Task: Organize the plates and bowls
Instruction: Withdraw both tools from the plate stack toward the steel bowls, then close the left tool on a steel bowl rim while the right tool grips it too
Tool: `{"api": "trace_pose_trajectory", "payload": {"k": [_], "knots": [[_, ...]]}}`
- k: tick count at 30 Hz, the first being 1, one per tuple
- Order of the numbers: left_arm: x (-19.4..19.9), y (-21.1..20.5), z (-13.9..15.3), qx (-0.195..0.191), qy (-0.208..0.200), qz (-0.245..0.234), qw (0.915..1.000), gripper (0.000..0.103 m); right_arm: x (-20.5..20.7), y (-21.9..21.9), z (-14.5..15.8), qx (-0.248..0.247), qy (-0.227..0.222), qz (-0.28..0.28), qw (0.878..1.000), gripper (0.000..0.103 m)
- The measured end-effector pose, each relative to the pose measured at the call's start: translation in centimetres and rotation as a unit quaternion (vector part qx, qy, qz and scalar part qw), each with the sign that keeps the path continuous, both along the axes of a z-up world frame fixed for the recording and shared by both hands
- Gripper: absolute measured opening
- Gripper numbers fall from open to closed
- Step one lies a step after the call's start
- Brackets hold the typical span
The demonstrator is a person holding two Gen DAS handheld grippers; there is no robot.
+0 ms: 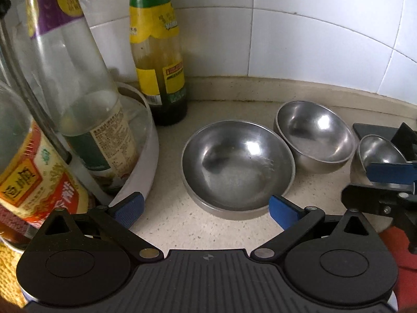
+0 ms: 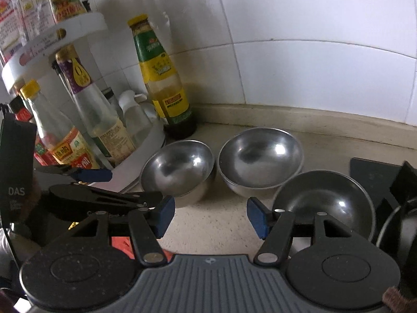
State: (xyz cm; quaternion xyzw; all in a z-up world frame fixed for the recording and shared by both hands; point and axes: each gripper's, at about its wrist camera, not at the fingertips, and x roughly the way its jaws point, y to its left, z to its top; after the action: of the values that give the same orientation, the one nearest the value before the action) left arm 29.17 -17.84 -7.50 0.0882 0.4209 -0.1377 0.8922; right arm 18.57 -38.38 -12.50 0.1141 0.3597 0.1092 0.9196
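Note:
Three empty steel bowls stand in a row on the speckled counter. The left bowl (image 1: 238,167) (image 2: 178,169) sits just beyond the tips of my left gripper (image 1: 207,211), which is open with only bare counter between its blue pads. The middle bowl (image 1: 315,140) (image 2: 260,156) stands nearer the wall. The right bowl (image 1: 378,154) (image 2: 323,203) lies just right of my right gripper (image 2: 210,217), outside its right finger. That gripper is open over bare counter in front of the gap between the left and middle bowls.
A white two-tier rack (image 2: 54,44) full of bottles crowds the left. A green-capped sauce bottle (image 1: 159,60) stands in the corner by the tiled wall (image 1: 312,39). Dark stove parts (image 2: 375,177) and a black pan edge lie at the far right.

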Motion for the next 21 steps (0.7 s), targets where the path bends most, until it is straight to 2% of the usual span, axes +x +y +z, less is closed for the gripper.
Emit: {"api": "trace_pose_trajectory", "payload": {"k": [9, 12, 17, 21], "knots": [[1.5, 0.0, -0.7, -0.017, 0.005, 0.001, 0.9998, 0.101, 2.0, 0.1, -0.9, 0.032, 0.023, 0.016, 0.999, 0.055], [2.2, 0.0, -1.2, -0.021, 0.015, 0.002, 0.9997, 0.096, 2.7, -0.2, -1.6, 0.077, 0.042, 0.015, 0.996, 0.043], [4.0, 0.8, -3.0, -0.064, 0.072, 0.009, 0.9953, 0.081, 4.6, -0.3, -2.9, 0.132, 0.074, 0.001, 0.989, 0.038], [4.4, 0.7, -3.7, -0.052, 0.069, 0.011, 0.9962, 0.080, 6.5, -0.5, -4.5, 0.165, 0.099, -0.017, 0.981, 0.026]]}}
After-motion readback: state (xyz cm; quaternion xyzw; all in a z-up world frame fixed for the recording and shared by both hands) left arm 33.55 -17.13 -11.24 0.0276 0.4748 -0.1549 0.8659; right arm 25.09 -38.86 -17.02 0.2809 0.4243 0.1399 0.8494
